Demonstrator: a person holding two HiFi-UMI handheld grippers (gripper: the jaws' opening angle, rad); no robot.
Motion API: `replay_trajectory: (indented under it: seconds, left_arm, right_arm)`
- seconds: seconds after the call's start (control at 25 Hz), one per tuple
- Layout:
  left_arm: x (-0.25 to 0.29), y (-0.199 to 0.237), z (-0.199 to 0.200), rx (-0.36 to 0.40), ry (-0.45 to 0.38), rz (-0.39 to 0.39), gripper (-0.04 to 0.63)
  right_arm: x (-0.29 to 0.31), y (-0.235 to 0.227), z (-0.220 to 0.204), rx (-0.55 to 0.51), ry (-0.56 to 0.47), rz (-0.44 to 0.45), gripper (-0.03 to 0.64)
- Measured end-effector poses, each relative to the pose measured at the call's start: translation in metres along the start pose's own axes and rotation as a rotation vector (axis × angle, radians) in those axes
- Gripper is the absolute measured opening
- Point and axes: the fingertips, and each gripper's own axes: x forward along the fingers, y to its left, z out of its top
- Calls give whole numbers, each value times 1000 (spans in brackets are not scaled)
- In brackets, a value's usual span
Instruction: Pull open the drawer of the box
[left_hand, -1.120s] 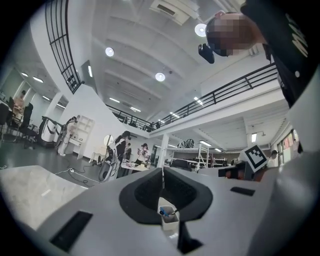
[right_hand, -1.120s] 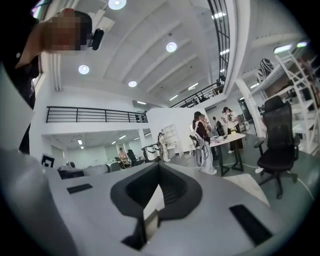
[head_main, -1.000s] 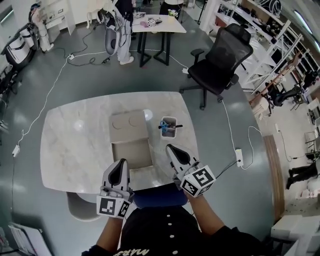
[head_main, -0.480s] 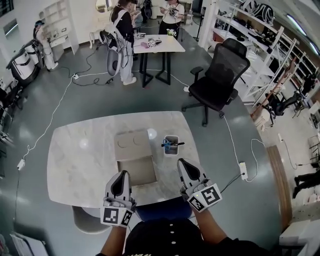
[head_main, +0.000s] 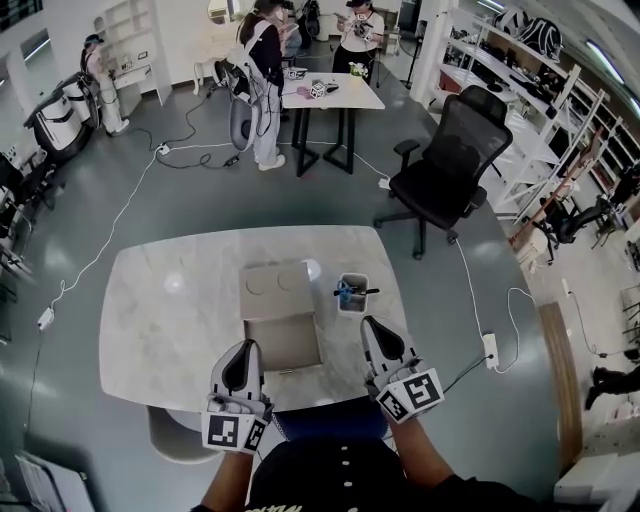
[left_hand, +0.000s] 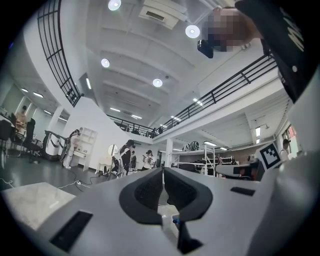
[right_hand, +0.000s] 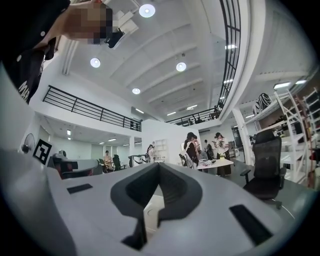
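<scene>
A beige box (head_main: 275, 281) with two round marks on its top stands in the middle of the white marble table (head_main: 170, 320). Its drawer (head_main: 288, 341) is pulled out toward me and looks empty. My left gripper (head_main: 245, 346) hovers at the near table edge, left of the drawer, shut with nothing in it. On the other side of the drawer, my right gripper (head_main: 372, 323) is also shut and empty. In the gripper views the left gripper (left_hand: 162, 170) and the right gripper (right_hand: 158, 164) point above the table into the hall, jaws closed at the tips.
A small white cup (head_main: 352, 294) with blue and black pens stands right of the box, just ahead of the right gripper. A black office chair (head_main: 450, 170) is beyond the table. Farther off, several people stand by a white table (head_main: 330, 95). Cables run across the floor.
The head camera has tilted up, so table and grippers sit lower in the picture. Both grippers stay shut beside the open drawer, a little nearer the table's front edge.
</scene>
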Motion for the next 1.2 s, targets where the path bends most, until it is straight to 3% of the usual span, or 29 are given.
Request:
replay_trajectory:
  seconds: [1.2]
  left_arm:
    - [3, 0, -5, -11, 18, 19, 20]
  right_arm:
    - [8, 11, -3, 10, 30, 2, -3]
